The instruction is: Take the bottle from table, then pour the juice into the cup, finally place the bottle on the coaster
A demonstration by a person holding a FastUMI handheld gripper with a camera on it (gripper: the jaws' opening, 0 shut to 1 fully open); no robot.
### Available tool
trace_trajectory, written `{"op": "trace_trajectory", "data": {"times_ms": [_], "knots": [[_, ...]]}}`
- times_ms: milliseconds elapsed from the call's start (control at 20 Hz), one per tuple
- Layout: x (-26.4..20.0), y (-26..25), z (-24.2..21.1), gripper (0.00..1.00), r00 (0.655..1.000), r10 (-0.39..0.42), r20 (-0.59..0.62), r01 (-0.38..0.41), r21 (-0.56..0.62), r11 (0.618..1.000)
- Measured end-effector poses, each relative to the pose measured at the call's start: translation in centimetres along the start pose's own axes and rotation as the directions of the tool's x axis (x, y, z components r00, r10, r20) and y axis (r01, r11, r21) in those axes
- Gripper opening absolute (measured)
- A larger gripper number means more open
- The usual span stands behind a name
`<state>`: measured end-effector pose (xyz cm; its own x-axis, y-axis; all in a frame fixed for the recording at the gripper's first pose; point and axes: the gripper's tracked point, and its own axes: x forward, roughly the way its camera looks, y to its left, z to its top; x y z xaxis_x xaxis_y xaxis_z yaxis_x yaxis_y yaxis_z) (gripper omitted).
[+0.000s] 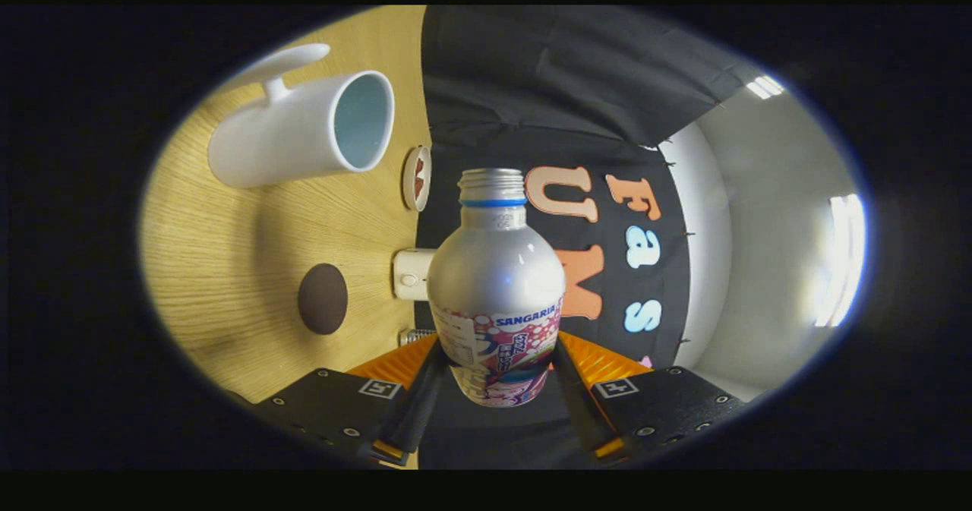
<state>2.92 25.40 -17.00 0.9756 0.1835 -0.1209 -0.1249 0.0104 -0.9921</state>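
A silver bottle with a colourful label and no cap sits between my fingers, and my gripper is shut on its lower body. The view is turned on its side, so the wooden table stands like a wall to the left and the bottle lies roughly level with it. The white cup stands on the table beyond the fingers, off to the left of the bottle's neck, with its open mouth facing the bottle's side. I see no juice flowing. The dark brown round coaster lies on the table nearer the fingers than the cup.
A small white box sits at the table's back edge just behind the bottle's shoulder. A small round disc with a red mark lies near the cup's rim. The black cloth wall rises behind the bottle.
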Motion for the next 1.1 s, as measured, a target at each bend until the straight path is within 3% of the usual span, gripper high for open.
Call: {"op": "trace_trajectory", "data": {"times_ms": [1100], "knots": [[0.8,-1.3,1.9,0.77,0.995,-0.028,0.099,0.044,-0.171,0.984]]}}
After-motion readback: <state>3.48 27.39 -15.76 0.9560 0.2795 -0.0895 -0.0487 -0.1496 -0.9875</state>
